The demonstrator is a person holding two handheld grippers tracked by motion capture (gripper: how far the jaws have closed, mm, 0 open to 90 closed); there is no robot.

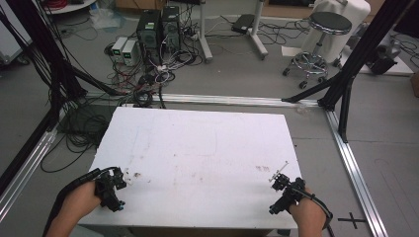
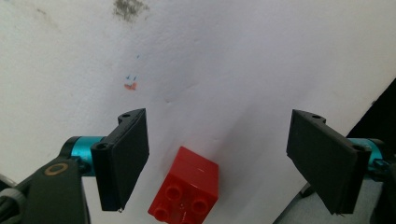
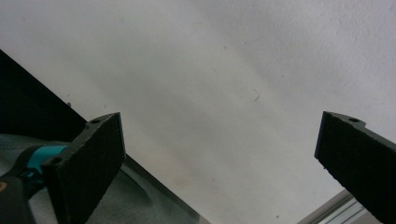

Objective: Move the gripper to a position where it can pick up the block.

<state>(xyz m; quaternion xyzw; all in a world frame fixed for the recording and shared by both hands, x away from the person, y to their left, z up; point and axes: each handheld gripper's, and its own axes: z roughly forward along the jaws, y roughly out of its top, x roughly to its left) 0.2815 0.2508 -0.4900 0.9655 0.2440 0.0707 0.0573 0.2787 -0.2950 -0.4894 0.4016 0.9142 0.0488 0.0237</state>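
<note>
A red studded brick lies on the white table top in the left gripper view, studs turned toward the camera. My left gripper stands open over it, the brick lying between the jaws and nearer the left one, touching neither. In the high view this left gripper sits at the table's near left corner, held by a hand. My right gripper is at the near right corner. In its own view the right gripper is open wide over bare white table, nothing between its jaws.
The white table bears faint stains and small marks. Its near edge runs just under both grippers. Beyond the table lie tangled cables and computer towers, a round stool, black frame struts and aluminium floor rails.
</note>
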